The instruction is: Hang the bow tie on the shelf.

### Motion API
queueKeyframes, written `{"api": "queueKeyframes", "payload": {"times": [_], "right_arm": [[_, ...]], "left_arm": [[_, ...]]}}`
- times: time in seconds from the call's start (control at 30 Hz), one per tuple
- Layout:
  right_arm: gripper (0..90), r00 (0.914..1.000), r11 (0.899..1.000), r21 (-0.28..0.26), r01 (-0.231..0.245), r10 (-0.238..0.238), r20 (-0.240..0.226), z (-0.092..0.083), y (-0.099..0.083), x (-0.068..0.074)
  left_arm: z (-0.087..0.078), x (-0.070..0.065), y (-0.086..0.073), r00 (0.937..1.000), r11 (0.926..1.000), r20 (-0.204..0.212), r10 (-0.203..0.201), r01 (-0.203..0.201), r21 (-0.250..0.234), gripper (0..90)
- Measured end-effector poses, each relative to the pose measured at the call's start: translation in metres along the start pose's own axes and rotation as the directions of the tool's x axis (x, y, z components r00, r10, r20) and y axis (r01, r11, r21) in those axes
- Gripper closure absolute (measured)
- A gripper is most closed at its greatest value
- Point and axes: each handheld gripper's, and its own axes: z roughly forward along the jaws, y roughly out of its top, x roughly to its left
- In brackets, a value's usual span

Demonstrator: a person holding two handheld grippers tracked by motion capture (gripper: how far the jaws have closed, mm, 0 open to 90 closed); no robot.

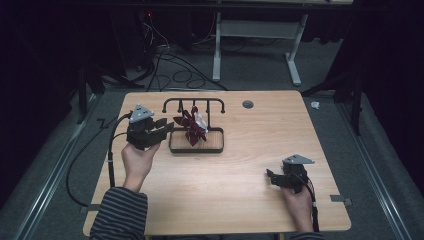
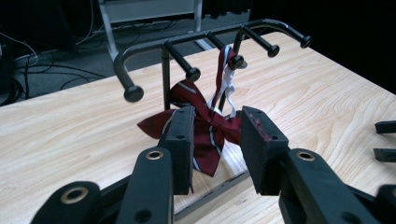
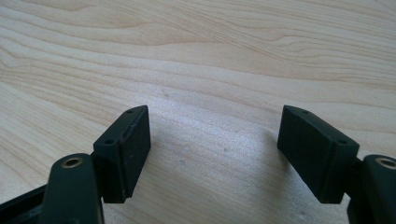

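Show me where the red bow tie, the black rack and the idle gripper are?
bow tie [image 2: 208, 127], left gripper view, on its knot between the open jaws.
rack [image 2: 164, 45], left gripper view, on its curved top bar.
right gripper [image 1: 270, 176], high view, between its open fingertips, low over the table.

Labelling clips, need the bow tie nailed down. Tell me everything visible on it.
The bow tie is dark red fabric with thin white and dark stripes, its wings spread from a central knot. It hangs by a white and striped neck strap looped over one peg of the black rack, above the rack's wooden base. The left gripper has its jaws open on either side of the bow; whether they touch it is unclear.
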Motion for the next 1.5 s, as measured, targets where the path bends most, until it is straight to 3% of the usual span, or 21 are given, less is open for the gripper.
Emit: {"api": "queueKeyframes", "payload": {"times": [1.5], "right_arm": [[26.8,1.0000,1.000,0.000,0.001,-0.001,0.001,0.000,0.000,0.000]], "left_arm": [[-0.020,0.010,-0.043,0.9960,0.9965,-0.032,-0.083,0.083,0.004,60.3]]}}
